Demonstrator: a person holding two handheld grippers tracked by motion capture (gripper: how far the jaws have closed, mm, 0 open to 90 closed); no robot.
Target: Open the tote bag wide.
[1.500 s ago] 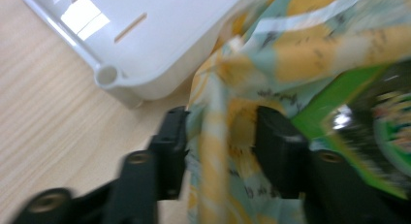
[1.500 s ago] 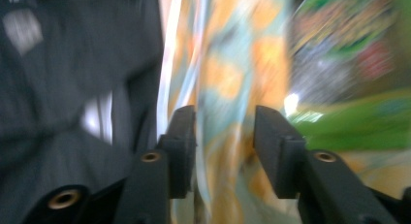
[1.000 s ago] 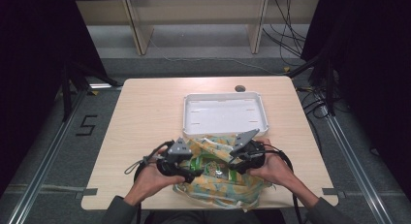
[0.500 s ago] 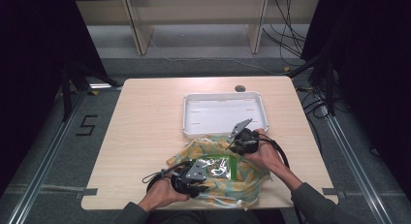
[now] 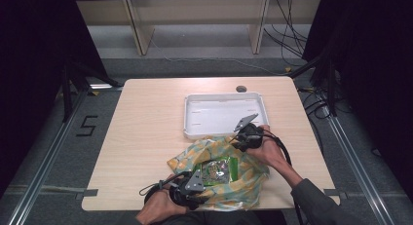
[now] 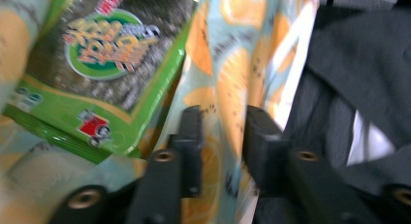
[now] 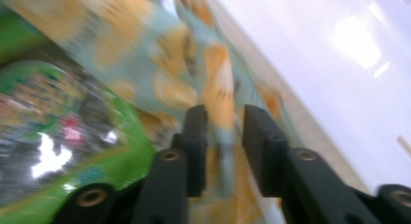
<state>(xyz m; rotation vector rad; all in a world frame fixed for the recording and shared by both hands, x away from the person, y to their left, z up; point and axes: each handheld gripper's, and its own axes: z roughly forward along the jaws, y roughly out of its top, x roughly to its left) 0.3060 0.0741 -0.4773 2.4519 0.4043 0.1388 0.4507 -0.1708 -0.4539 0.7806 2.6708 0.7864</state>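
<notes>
A light blue cloth bag (image 5: 187, 159) printed with orange slices lies at the table's near edge, with a green snack packet (image 5: 217, 170) in its mouth. My left gripper (image 5: 207, 195) is at the bag's near rim. Its jaws have just been opening, and the printed bag fabric (image 6: 232, 88) sits loosely in the gap beside the packet (image 6: 106, 54). My right gripper (image 5: 236, 144) is at the bag's far rim, beside the white tray (image 5: 219, 115). Its jaws have also just been opening, with bag fabric (image 7: 218, 98) between them and the packet (image 7: 58, 136) to the left.
The white tray (image 7: 329, 64) is empty and lies just beyond the bag. A small dark round thing (image 5: 241, 88) sits at the table's far edge. A dark sleeve (image 6: 358, 64) hangs close behind the bag on the near side. Bare tabletop (image 5: 146, 127) stretches to the left.
The left hand dropped back to the bag's near rim and the right hand moved out toward the tray. The bag mouth spread, and the packet shows more.
</notes>
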